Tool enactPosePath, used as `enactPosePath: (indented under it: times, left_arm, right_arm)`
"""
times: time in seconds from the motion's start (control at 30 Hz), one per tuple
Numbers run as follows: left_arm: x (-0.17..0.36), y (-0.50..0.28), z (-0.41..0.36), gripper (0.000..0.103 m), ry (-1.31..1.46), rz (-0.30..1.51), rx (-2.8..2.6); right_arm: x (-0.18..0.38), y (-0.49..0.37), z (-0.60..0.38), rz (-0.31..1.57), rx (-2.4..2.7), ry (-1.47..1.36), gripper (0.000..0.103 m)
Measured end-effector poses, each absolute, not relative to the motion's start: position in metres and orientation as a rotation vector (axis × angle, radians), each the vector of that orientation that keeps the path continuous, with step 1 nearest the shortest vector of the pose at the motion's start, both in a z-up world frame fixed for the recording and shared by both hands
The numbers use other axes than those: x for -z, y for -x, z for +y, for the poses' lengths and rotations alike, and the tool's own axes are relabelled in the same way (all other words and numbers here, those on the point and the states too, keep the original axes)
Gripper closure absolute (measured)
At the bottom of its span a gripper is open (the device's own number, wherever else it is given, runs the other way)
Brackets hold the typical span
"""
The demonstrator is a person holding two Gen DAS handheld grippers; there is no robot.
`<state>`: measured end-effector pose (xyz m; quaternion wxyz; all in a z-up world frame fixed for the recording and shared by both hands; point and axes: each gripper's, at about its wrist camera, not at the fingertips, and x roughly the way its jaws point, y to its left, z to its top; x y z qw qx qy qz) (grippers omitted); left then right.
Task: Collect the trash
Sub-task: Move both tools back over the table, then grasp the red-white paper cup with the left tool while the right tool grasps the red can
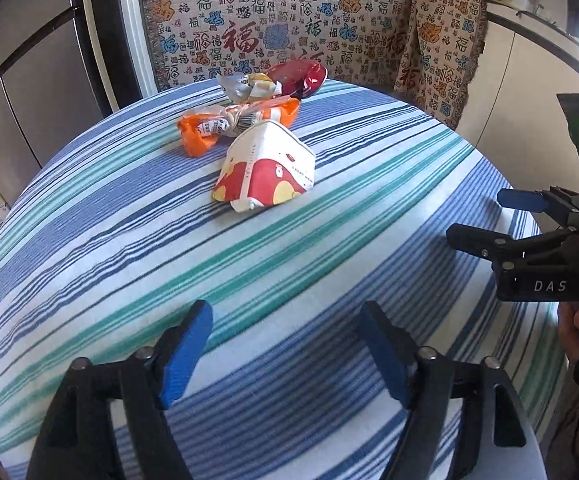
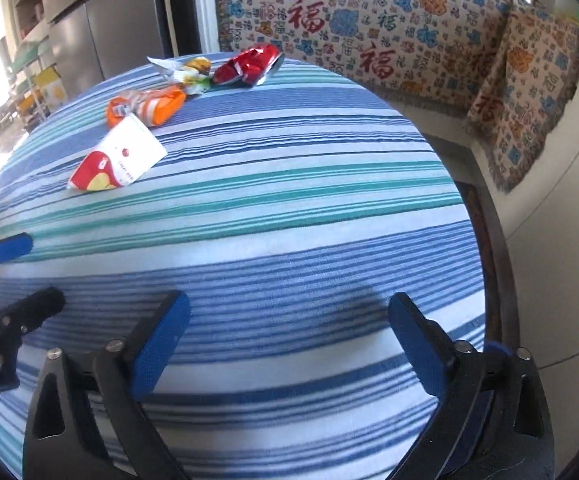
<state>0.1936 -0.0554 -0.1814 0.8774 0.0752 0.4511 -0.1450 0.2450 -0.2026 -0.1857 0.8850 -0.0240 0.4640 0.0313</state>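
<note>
Four crumpled snack wrappers (image 1: 263, 168) lie clustered at the far side of the striped worktop (image 1: 329, 240). They look light, thin and crinkly; pinch a raised fold. Left hand-held gripper (image 1: 285, 356) and right hand-held gripper (image 2: 289, 348) gape empty, well short.

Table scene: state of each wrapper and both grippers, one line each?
left gripper: open, empty, above the tablecloth
right gripper: open, empty
white and red packet: crumpled, lying nearest, untouched
orange wrapper: twisted, lying behind it
silver and yellow wrapper: crumpled, at the far edge
red foil wrapper: crumpled, at the far edge
</note>
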Motion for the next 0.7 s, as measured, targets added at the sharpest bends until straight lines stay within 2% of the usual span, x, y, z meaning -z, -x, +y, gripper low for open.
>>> enactPosePath:
  times: [0.07, 0.13, 0.47, 0.63, 0.67, 0.7]
  left_arm:
    - [0.184, -0.2, -0.055, 0.005, -0.164, 0.945, 0.295]
    - [0.184, -0.204, -0.052, 0.001, -0.168, 0.959, 0.302]
    - [0.164, -0.27, -0.046, 0.002, -0.104, 0.973, 0.433]
    - [0.179, -0.31, -0.068, 0.004, -0.186, 1.035, 0.44]
    - [0.181, -0.312, -0.07, 0.021, -0.2, 1.031, 0.433]
    - [0.183, -0.311, -0.073, 0.026, -0.219, 1.023, 0.428]
  right_arm:
    - [0.188, -0.25, -0.204, 0.97, -0.06, 0.02, 0.0]
    - [0.188, -0.251, -0.208, 0.966, -0.047, 0.014, 0.0]
    - [0.187, -0.256, -0.207, 0.955, -0.047, 0.012, 0.0]
    - [0.187, -0.255, -0.207, 0.955, -0.049, 0.011, 0.0]
    - [0.187, -0.256, -0.207, 0.955, -0.048, 0.012, 0.0]
    - [0.187, -0.256, -0.207, 0.956, -0.049, 0.012, 0.0]
